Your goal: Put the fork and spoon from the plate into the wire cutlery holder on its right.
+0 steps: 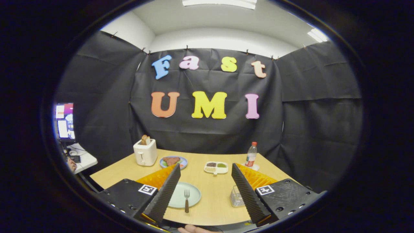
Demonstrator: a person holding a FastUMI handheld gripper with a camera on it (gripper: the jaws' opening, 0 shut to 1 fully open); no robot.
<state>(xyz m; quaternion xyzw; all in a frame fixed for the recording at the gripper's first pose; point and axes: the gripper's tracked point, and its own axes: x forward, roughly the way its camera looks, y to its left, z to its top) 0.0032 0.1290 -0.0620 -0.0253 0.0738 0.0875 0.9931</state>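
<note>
A pale green plate [190,191] lies on the wooden table [210,181], partly behind my left finger. On it rests a fork [186,199] with a brown handle, tines pointing away from me. I cannot make out a spoon; it may be hidden by the left finger. The wire cutlery holder [236,196] stands to the plate's right, half hidden behind my right finger. My gripper [206,191] hovers above the near side of the table, open wide, with nothing between its fingers. Plate and holder lie just ahead of and below the fingertips.
Farther back stand a white toaster [145,152] with bread in it, a blue plate of food [174,161], a divided white dish [216,167] and a red-capped bottle [251,155]. A side desk with a monitor [64,121] sits off the table's left. A hand shows at the near edge.
</note>
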